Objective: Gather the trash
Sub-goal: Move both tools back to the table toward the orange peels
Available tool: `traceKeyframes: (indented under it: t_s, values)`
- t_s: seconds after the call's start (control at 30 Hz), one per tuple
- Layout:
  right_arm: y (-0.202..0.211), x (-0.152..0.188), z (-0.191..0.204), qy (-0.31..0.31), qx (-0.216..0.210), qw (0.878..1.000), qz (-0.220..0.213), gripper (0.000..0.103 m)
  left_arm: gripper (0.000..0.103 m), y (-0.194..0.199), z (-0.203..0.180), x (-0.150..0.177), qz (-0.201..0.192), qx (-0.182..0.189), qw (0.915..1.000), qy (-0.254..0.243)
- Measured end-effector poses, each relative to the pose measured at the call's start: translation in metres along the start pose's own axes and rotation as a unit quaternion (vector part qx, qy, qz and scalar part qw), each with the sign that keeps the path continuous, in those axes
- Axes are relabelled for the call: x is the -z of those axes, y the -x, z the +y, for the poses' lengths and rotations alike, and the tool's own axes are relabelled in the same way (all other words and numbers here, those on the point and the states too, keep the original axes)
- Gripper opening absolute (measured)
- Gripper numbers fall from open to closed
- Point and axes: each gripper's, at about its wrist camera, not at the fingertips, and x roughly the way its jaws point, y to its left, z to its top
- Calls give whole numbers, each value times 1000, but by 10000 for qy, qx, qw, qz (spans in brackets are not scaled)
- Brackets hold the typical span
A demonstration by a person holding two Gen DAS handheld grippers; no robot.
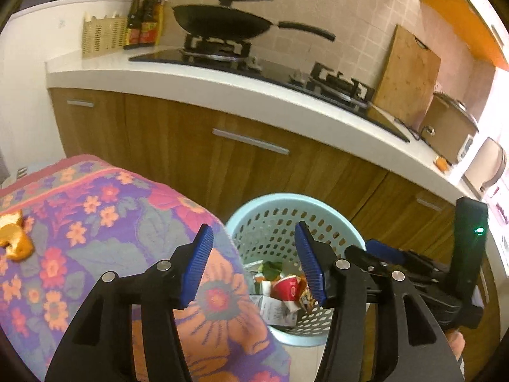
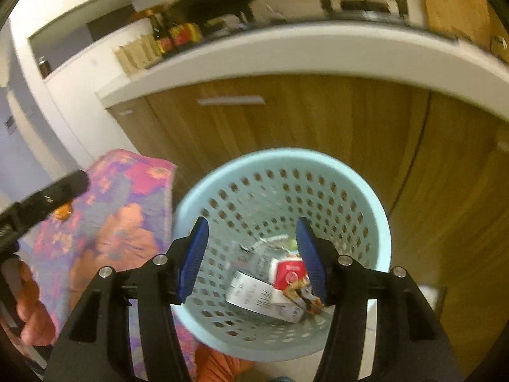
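A light blue perforated trash basket (image 1: pixel 331 219) stands on the floor before the kitchen cabinets; it also shows in the right wrist view (image 2: pixel 203 191). Inside lie a red paper cup (image 2: pixel 288 273), a white receipt (image 2: pixel 254 294), a green scrap (image 1: pixel 270 269) and wrappers. An orange peel (image 1: pixel 16 237) lies on the floral cloth (image 1: pixel 111 222) at the left. My left gripper (image 1: pixel 254 265) is open and empty above the cloth's edge beside the basket. My right gripper (image 2: pixel 253 261) is open and empty directly over the basket. The right tool also appears in the left wrist view (image 1: pixel 413 267).
A white counter (image 1: pixel 222 79) runs across the back with a black wok (image 1: pixel 222 24) on a gas stove, sauce bottles (image 1: pixel 143 20), a woven basket (image 1: pixel 101 35), a wooden cutting board (image 1: pixel 407 76) and a cooker (image 1: pixel 448 127). Wooden cabinet doors (image 1: pixel 191 149) stand behind the basket.
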Motion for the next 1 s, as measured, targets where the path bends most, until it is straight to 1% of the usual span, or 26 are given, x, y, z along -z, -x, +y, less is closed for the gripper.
traceKeyframes:
  t_s: [0.07, 0.2, 0.33, 0.47, 0.57, 0.67, 0.77, 0.83, 0.93, 1.0]
  values:
    - [8, -6, 14, 117, -74, 9998, -107, 53, 54, 12, 9, -2, -117, -31, 9999, 85]
    - [23, -15, 48, 347, -357, 9984, -286, 53, 55, 42, 34, -6, -364, -177, 9988, 260]
    - [27, -17, 87, 643, -540, 9959, -350, 53, 55, 72, 67, -8, -616, -352, 9962, 510]
    - [22, -19, 122, 902, -681, 9931, -314, 53, 55, 106, 101, -8, -929, -611, 9917, 640]
    - [19, -19, 152, 1224, -691, 9895, -321, 53, 55, 126, 124, -7, -1051, -752, 9886, 776]
    - [14, -22, 180, 1474, -772, 9856, -317, 53, 55, 148, 156, -5, -1212, -941, 9837, 937]
    - [11, -25, 211, 1742, -873, 9803, -332, 53, 55, 163, 186, -5, -1274, -1027, 9803, 1107]
    - [8, -25, 234, 1934, -980, 9756, -342, 53, 55, 166, 205, -5, -1241, -1083, 9792, 1187]
    - [-5, -22, 274, 2213, -1242, 9668, -283, 53, 55, 160, 231, -8, -1042, -1134, 9801, 1254]
    - [-16, -20, 295, 2301, -1444, 9622, -191, 53, 55, 149, 251, -10, -858, -1185, 9801, 1338]
